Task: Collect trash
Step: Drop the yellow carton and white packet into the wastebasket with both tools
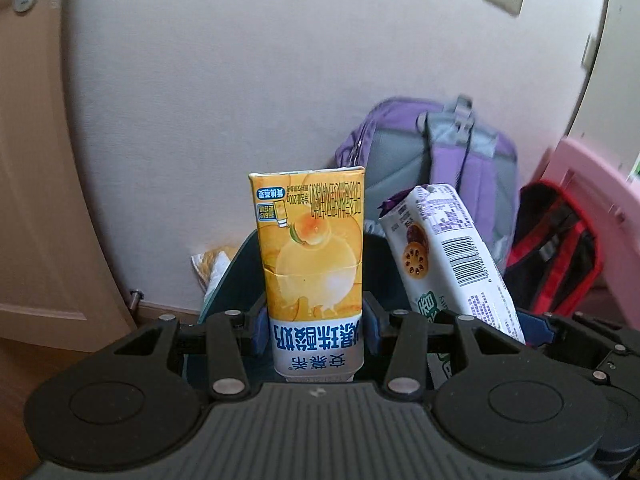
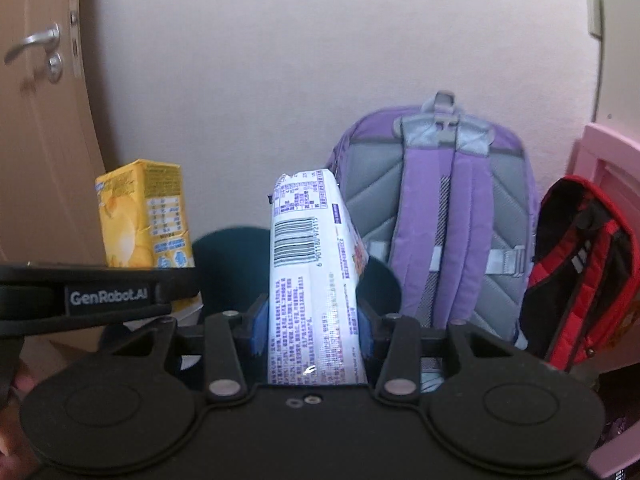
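Note:
My left gripper [image 1: 316, 330] is shut on a yellow and white drink carton [image 1: 312, 248], held upright and printed upside down. The carton also shows in the right wrist view [image 2: 142, 220], at the left. My right gripper [image 2: 314, 330] is shut on a white and purple snack packet [image 2: 314, 280], which also shows in the left wrist view [image 1: 448, 256]. Both items hang just above a dark teal bin [image 2: 224, 264], whose rim shows behind them. The left gripper's body [image 2: 92, 296] crosses the right wrist view's left edge.
A purple and grey backpack [image 2: 440, 216] leans on the white wall. A red and black bag [image 2: 580, 272] sits beside it, next to pink furniture [image 2: 608, 160]. A wooden door [image 2: 36, 120] stands at the left. A crumpled wrapper [image 1: 212, 268] lies on the floor by the wall.

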`<state>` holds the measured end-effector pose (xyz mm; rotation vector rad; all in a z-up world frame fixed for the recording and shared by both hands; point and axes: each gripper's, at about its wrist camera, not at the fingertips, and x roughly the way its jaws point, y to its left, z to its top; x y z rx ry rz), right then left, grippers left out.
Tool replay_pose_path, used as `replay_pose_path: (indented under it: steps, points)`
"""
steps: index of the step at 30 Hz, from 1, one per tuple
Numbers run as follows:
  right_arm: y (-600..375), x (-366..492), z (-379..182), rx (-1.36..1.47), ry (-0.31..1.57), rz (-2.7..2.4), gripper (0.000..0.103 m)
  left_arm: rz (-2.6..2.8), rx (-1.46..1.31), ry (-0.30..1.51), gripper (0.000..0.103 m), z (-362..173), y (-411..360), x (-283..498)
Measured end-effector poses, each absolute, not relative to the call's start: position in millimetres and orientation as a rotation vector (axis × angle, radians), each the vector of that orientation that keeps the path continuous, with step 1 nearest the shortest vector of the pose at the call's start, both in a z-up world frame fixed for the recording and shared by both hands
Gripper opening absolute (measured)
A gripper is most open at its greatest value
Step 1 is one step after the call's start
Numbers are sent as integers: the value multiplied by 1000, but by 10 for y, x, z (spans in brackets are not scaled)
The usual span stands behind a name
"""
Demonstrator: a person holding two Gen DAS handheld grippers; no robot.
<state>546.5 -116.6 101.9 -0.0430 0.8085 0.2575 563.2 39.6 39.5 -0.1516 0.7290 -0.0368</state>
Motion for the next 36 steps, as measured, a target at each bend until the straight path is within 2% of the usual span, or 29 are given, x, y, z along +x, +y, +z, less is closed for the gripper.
replay_pose_path:
  steps: [7, 14, 16, 18, 20, 21, 36]
  points:
    - [-1025, 5581, 763, -120, 864, 300, 42, -21, -116, 830, 45, 51, 400, 5914]
    - [-1041, 5596, 640, -158, 908, 320, 48, -31, -85, 900, 46, -109, 362, 6035]
    - [-1072, 5590, 644, -158, 909, 316, 50, -39, -81, 895, 51, -102, 337, 6027]
    - [-1106, 5571, 664, -147, 910, 322, 55, -56, -88, 885, 63, -80, 332, 5996]
    - [-1133, 5527, 702, -142, 906, 321, 55, -47, -86, 868, 75, -30, 326, 5949]
    - [-1156, 5508, 718, -135, 904, 323, 56, -41, -85, 855, 77, -4, 326, 5916]
    - [-1408, 4730, 1336, -84, 849, 338, 58, -51, -110, 809, 77, 498, 425, 5049]
